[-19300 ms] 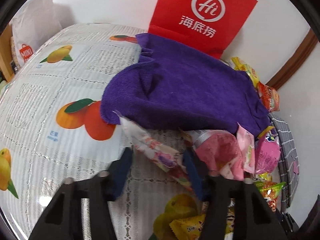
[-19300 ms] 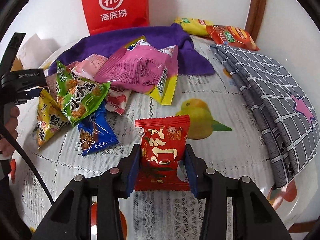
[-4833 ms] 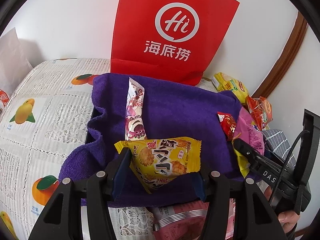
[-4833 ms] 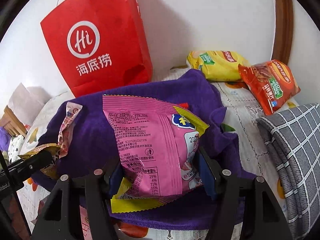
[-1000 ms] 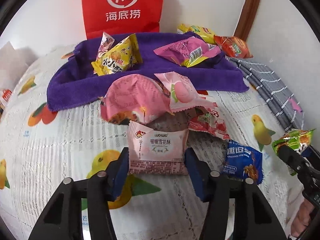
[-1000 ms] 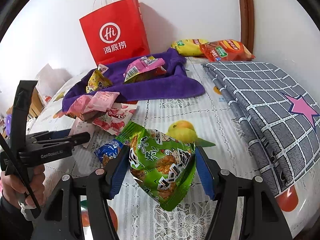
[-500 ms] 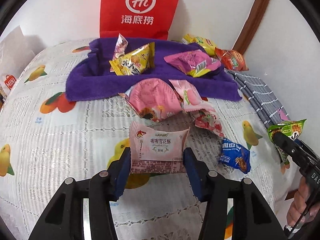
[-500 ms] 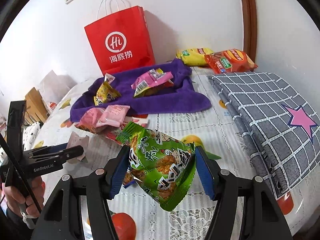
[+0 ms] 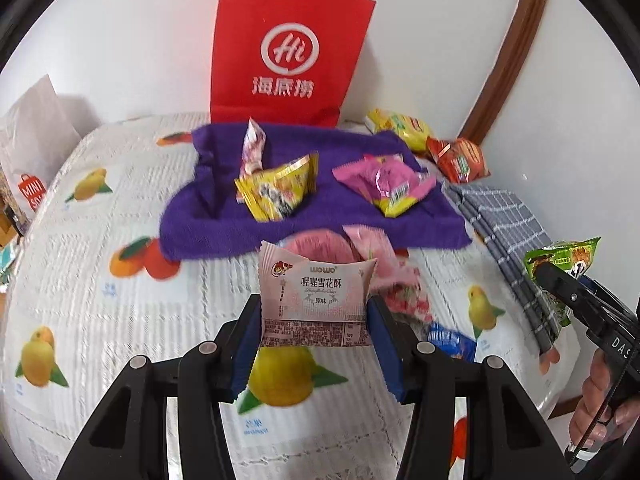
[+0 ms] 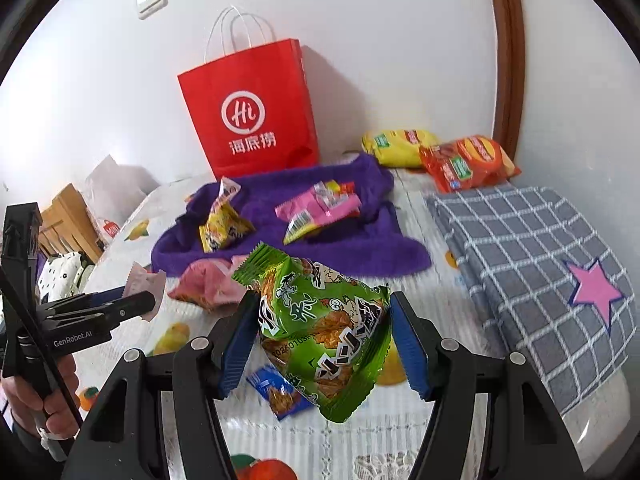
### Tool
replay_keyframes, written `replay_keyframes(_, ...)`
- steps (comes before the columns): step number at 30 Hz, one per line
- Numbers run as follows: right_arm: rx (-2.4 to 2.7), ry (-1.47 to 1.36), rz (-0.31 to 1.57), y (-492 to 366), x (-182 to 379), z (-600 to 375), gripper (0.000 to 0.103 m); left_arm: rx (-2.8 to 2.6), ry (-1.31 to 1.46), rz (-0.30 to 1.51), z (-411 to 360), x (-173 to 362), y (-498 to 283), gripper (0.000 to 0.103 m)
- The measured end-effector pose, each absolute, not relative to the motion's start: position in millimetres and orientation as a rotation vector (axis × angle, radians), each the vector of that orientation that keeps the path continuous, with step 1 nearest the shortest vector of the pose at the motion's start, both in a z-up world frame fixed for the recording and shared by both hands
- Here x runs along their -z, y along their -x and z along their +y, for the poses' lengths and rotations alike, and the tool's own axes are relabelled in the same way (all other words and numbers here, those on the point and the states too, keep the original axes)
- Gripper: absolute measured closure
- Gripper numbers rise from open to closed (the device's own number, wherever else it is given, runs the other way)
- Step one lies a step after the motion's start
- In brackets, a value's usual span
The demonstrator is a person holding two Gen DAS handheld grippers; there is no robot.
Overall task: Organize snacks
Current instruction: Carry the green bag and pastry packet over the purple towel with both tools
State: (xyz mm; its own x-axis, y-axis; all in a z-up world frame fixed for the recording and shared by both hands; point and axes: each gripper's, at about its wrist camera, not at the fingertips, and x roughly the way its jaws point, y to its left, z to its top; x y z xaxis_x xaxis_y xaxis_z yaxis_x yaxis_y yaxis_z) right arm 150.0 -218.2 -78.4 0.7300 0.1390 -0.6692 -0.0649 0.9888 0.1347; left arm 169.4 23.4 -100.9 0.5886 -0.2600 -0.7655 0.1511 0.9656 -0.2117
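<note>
glossy green snack packet; fuzzy purple towel.

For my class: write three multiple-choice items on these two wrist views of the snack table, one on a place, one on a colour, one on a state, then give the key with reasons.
1. Where does the yellow crinkly snack packet lie?
A. on the purple towel
B. on the grey checked cloth
C. inside the red paper bag

2. What colour is the packet in the right gripper?
A. blue
B. green
C. orange

3. What state is the left gripper in?
A. open and empty
B. shut on a blue packet
C. shut on a pale pink packet

Key: 1 A, it rests on the purple towel. 2 B, the green foil packet sits between its pads. 3 C, the pale pink packet is pinched.
</note>
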Motion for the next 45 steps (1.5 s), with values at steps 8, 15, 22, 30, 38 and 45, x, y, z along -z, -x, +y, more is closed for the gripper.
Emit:
replay_keyframes(8,-0.128,-0.105,0.715,-184,48,-213,0.039,0.215,0.145,0.869,35,69,-202,0.053)
replay_keyframes(15,-0.125,-0.099,0.702,-228,30,-210,0.039,0.206,0.151,0.851,40,49,-239,0.053)
replay_keyframes(22,-0.114,-0.083,0.721,-275,25,-206,0.039,0.212,0.141,0.850,34,41,-282,0.053)
replay_keyframes(30,-0.123,-0.085,0.750,-320,30,-200,0.039,0.219,0.133,0.846,24,42,-324,0.053)
replay_keyframes(38,-0.146,-0.099,0.779,-357,41,-190,0.039,0.213,0.180,0.857,32,57,-350,0.053)
replay_keyframes(45,-0.180,-0.104,0.786,-376,53,-180,0.039,0.188,0.173,0.882,39,70,-363,0.053)
